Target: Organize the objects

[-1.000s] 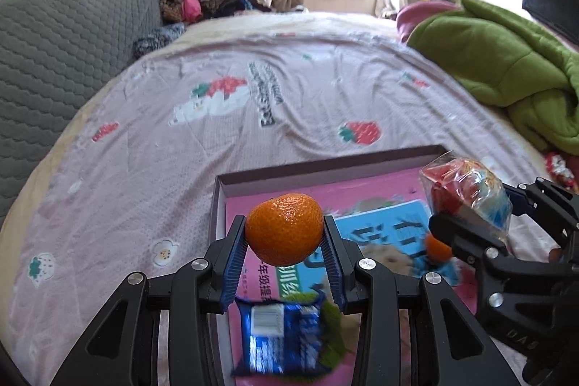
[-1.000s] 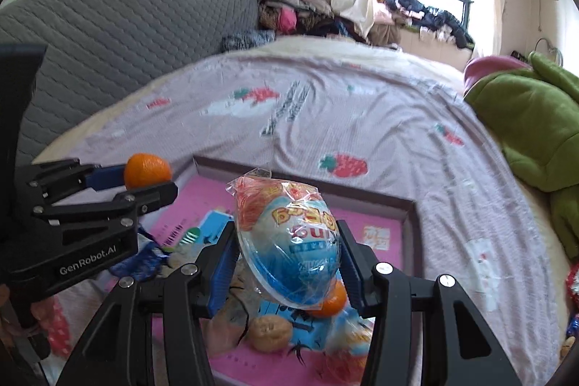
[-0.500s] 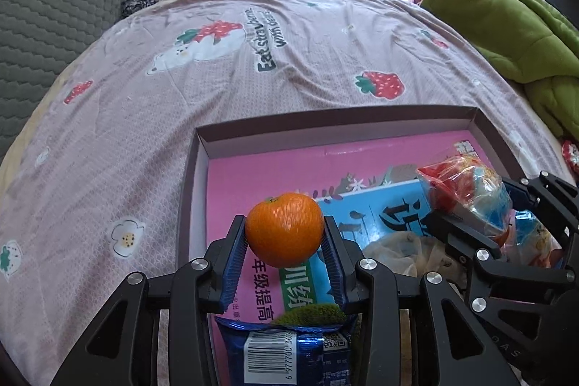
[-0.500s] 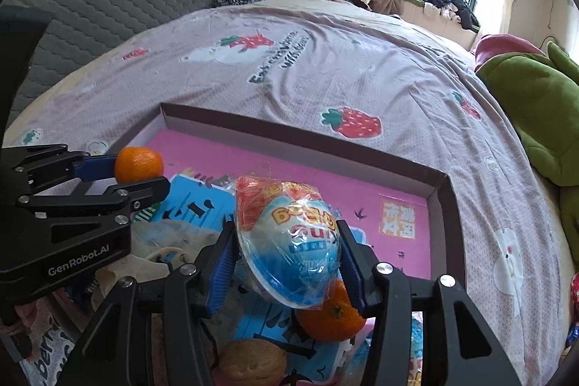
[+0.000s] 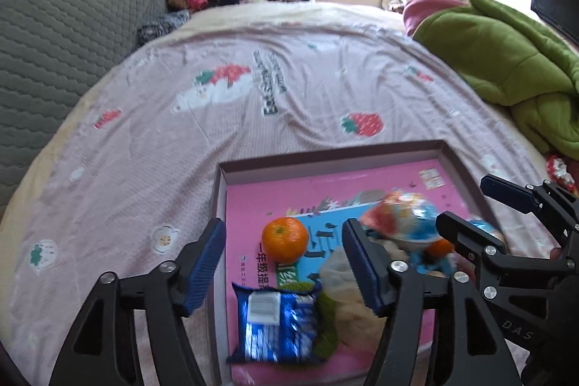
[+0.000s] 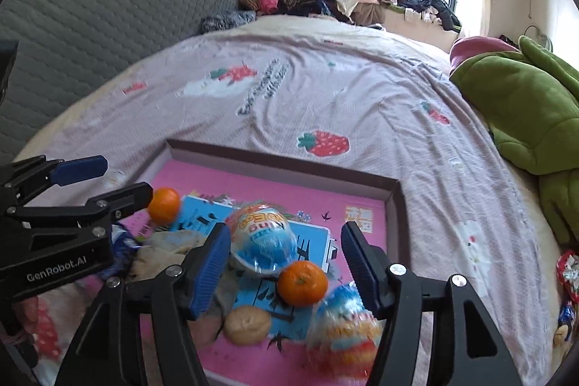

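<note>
A shallow box [image 5: 325,154] with a pink printed bottom lies on the bed. My left gripper [image 5: 283,230] hangs over its left part, jaws opening. A mandarin [image 5: 285,238] lies loose on the box floor below them, clear of both pads. Over the box's middle is my right gripper [image 6: 286,230], its jaws also opening. A blue and orange egg-shaped wrapped snack [image 6: 262,239] rests on the pile beneath it, close to the left pad and not gripped. The left gripper [image 6: 126,178] shows at the left of the right wrist view, beside the mandarin [image 6: 164,205].
The box also holds a blue snack packet [image 5: 277,324], a second mandarin [image 6: 302,283], a walnut-like lump [image 6: 248,324], another wrapped egg [image 6: 343,331] and a crumpled bag. A green blanket [image 5: 506,60] lies right, a grey quilted backrest [image 5: 65,35] left. Clothes are piled at the far end.
Both grippers have opened. The mandarin left the left jaws and the wrapped egg left the right jaws; both now lie in the box. Both views have pulled back from it.
</note>
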The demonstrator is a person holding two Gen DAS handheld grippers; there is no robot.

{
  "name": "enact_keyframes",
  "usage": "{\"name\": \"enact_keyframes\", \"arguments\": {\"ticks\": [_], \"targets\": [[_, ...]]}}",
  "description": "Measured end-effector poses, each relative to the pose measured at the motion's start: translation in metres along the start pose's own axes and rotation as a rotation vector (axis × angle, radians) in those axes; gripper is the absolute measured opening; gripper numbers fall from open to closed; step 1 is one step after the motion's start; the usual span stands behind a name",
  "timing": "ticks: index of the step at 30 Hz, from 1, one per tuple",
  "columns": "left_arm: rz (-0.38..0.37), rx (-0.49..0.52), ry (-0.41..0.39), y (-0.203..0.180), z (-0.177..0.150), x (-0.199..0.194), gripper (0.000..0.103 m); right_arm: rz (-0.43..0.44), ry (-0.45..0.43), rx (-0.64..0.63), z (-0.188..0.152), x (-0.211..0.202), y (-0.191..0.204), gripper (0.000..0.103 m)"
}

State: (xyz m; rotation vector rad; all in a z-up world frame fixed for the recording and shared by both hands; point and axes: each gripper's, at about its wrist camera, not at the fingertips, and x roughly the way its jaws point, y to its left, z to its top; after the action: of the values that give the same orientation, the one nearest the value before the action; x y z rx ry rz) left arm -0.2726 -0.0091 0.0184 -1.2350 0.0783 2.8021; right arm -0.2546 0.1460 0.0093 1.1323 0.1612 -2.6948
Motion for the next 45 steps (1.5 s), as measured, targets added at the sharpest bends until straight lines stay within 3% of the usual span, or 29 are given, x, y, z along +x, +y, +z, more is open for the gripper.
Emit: {"name": "enact_keyframes", "arguments": {"ticks": [15, 24, 35, 45], "targets": [[0.0, -0.019, -0.139, -0.012, -0.008, -0.115, 0.075, -0.008, -0.143, 0.032, 0.009, -0.111, 0.004, 0.069], [0.052, -0.026, -0.206, -0.018, -0.026, -0.177, 0.079, 0.022, -0.215, 0.044, 0.0, -0.173, 0.014, 0.07], [0.042, -0.031, -0.234, -0.02, -0.054, -0.218, 0.079, 0.024, -0.242, 0.053, -0.032, -0.22, 0.029, 0.07], [0.07, -0.029, -0.224, -0.019, -0.081, -0.216, 0.079, 0.036, -0.219, 0.083, -0.06, -0.217, 0.027, 0.07]]}}
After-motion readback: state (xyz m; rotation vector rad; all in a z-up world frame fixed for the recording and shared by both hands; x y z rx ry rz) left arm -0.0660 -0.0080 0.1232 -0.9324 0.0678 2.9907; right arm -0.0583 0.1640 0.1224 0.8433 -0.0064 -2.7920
